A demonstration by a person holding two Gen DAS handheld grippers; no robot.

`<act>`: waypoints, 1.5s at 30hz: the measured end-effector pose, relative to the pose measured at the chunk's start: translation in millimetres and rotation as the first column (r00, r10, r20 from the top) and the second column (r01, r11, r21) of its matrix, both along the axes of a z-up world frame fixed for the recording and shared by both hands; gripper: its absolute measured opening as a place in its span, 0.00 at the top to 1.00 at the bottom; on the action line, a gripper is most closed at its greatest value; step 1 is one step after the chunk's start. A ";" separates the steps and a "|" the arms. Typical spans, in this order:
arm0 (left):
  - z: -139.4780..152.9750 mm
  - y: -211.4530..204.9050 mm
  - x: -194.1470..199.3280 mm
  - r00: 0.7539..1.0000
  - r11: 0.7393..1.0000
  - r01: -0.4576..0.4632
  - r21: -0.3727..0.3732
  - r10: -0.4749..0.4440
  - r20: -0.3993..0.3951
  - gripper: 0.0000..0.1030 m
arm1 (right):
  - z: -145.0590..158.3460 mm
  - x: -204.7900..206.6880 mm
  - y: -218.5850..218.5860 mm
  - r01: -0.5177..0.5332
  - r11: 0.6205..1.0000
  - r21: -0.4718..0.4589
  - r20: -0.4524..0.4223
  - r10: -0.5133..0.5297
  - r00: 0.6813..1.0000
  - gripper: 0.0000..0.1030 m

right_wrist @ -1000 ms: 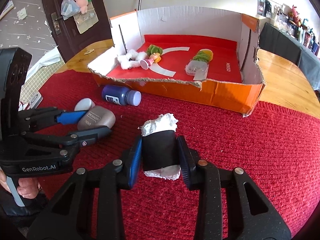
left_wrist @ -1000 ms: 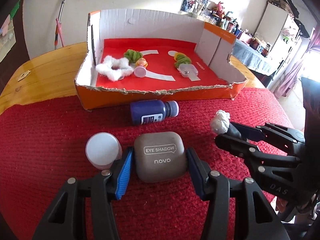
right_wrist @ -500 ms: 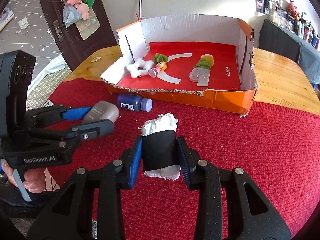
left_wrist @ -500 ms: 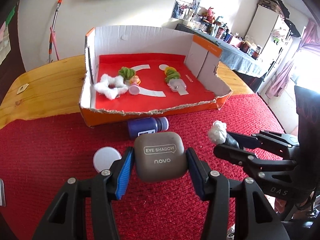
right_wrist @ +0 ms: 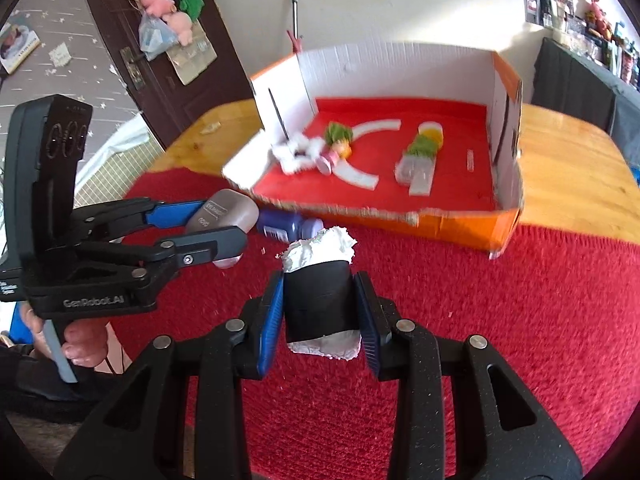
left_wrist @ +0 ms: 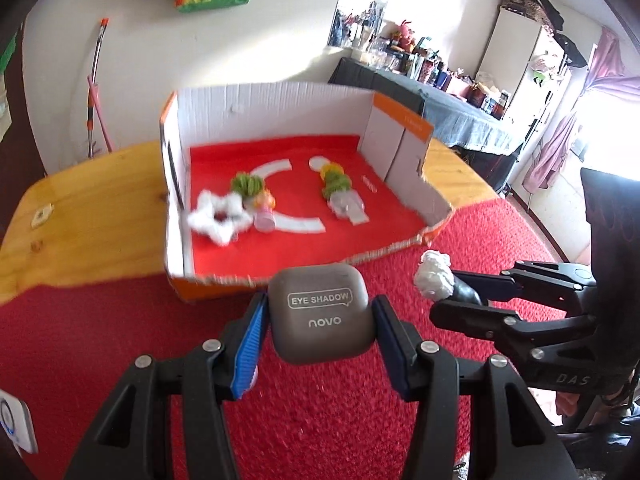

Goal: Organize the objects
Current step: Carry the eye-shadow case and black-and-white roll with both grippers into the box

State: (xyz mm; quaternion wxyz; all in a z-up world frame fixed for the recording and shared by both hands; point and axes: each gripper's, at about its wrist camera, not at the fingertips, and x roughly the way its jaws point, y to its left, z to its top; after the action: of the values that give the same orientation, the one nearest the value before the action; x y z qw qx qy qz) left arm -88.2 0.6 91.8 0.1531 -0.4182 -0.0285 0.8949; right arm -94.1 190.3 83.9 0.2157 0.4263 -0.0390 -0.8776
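Your left tongs (left_wrist: 320, 336) are clamped on the grey eye-shadow case (left_wrist: 321, 312), held in the air just short of the cardboard box (left_wrist: 280, 108); your right tongs (right_wrist: 319, 312) pinch a black roll stuffed with white tissue (right_wrist: 318, 292). The case looks light, stiff and smooth, so it may slip: keep the pads on its flat sides. The roll seems soft and crushable; grip its black middle. The box's torn front rim stands between both loads and the red floor, where the fluffy white ring (left_wrist: 218, 222) and small toys already crowd the left. A blue bottle (right_wrist: 290, 227) lies on the red cloth (right_wrist: 520, 320) over the table, against the box front.
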 end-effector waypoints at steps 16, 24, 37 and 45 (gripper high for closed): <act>9.4 1.7 -60.6 0.999 0.999 0.039 -0.035 -0.038 0.030 0.47 | 20.4 -49.3 2.7 -0.016 0.998 0.057 -0.039 0.018 0.999 0.68; -5.3 4.6 -91.3 0.987 0.992 0.107 -0.071 -0.097 0.131 0.47 | 13.2 -85.0 4.8 -0.035 0.995 0.091 0.009 0.034 0.999 0.68; -35.3 4.4 -117.2 0.960 0.983 0.164 -0.083 -0.139 0.244 0.47 | -15.3 -123.2 -5.5 -0.090 0.988 0.122 0.126 0.075 0.989 0.68; -46.9 2.6 -124.3 0.964 0.984 0.142 -0.103 -0.114 0.240 0.47 | -32.5 -134.0 -3.8 -0.091 0.988 0.124 0.167 0.069 0.983 0.68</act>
State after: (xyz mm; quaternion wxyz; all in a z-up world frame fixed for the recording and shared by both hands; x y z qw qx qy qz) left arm -212.5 3.2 44.9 0.1812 -0.5295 0.0344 0.8280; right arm -228.0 186.5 51.5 0.2185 0.5109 0.0185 -0.8312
